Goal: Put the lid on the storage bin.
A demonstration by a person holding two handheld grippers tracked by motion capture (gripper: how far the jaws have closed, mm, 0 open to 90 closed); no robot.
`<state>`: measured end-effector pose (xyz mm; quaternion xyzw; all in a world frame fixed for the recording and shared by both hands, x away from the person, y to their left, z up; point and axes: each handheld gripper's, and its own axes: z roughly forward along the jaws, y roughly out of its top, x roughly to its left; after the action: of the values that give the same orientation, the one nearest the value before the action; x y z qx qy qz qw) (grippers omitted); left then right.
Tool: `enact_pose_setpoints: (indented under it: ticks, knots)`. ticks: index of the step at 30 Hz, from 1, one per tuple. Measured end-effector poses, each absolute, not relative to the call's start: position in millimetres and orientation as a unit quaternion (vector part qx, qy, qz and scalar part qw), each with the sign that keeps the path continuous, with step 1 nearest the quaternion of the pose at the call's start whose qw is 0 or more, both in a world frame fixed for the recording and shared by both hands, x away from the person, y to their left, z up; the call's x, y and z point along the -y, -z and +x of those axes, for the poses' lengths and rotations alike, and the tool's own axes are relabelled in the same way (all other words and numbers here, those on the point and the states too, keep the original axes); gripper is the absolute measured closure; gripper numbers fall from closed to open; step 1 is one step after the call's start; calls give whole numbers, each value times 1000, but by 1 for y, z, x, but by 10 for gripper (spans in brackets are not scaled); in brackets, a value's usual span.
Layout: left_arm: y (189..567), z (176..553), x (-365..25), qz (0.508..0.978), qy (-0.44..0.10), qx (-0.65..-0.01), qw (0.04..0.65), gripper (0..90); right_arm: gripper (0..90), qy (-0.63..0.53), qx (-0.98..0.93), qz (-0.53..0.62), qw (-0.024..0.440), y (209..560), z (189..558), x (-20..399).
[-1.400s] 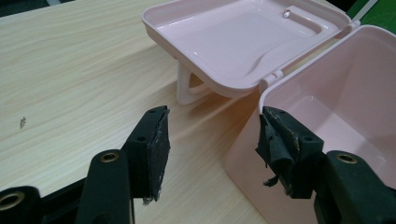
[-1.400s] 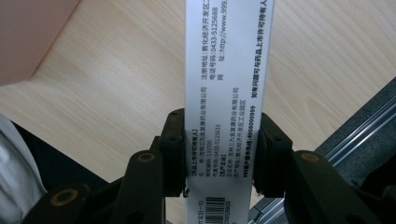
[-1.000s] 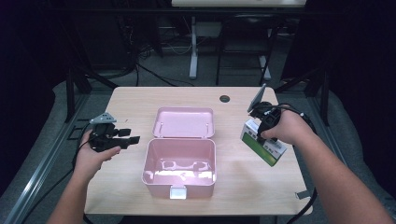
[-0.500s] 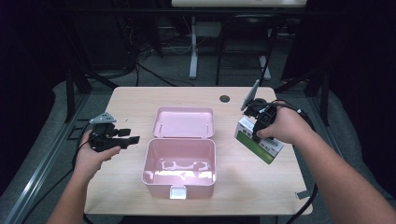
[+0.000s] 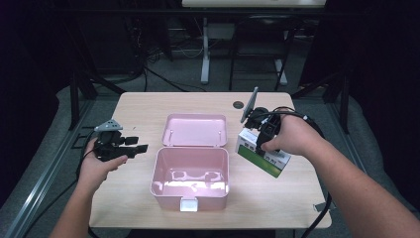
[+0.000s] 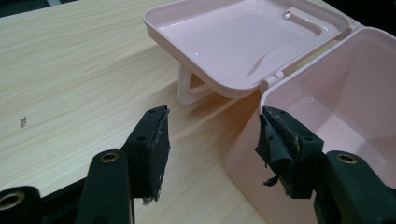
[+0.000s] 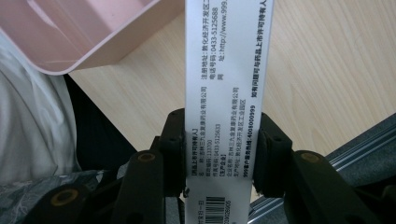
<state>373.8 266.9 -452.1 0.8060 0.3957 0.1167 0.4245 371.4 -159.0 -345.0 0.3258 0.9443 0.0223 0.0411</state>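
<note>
I see the wooden counter (image 5: pixel 148 106) carrying everything, its near edge towards me. On it, about midway between the left and right edges and close to the near edge, stands the pink box (image 5: pixel 190 178), open, with its lid (image 5: pixel 195 130) swung back flat towards the far edge; in the left claw view the lid rests on its handle, just off the wood. The box interior looks bare apart from reflections.

Next in size is the white and green carton (image 5: pixel 262 153), near the right edge of the counter and just beside the box's right wall. I have it lifted and tilted, its green face turned down towards the near right corner. My right claw (image 5: pixel 261 130) is clamped across it: in the right claw view both pads press the carton's printed white side (image 7: pixel 224 93).

My left claw (image 5: pixel 130 145) is near the left edge, pointing at the box, jaws spread wide with nothing between them; its pads (image 6: pixel 156 147) look worn.

A small dark round cap (image 5: pixel 238 104) sits by the far right corner.
</note>
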Motion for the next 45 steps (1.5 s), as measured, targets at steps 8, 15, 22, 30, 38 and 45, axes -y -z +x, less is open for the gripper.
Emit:
enact_pose_setpoints:
  ticks: [8, 15, 22, 30, 38, 45]
  knots:
    - [453, 374, -266, 805, -117, -397, 425, 428, 612, -22, -950, 308, 34, 344, 364, 148]
    - [453, 374, -266, 804, -118, -397, 427, 428, 613, -22, -955, 293, 38, 342, 360, 139]
    - [453, 374, -267, 807, -115, -396, 424, 428, 612, -24, -963, 268, 35, 343, 355, 123]
    - [452, 374, -268, 807, -116, -394, 424, 428, 613, -28, -970, 241, 28, 343, 351, 100]
    - [453, 374, -268, 806, -118, -395, 425, 428, 613, -21, -978, 203, 34, 341, 346, 72]
    - [451, 374, -269, 805, -117, -394, 428, 428, 613, -22, -983, 177, 33, 340, 342, 51]
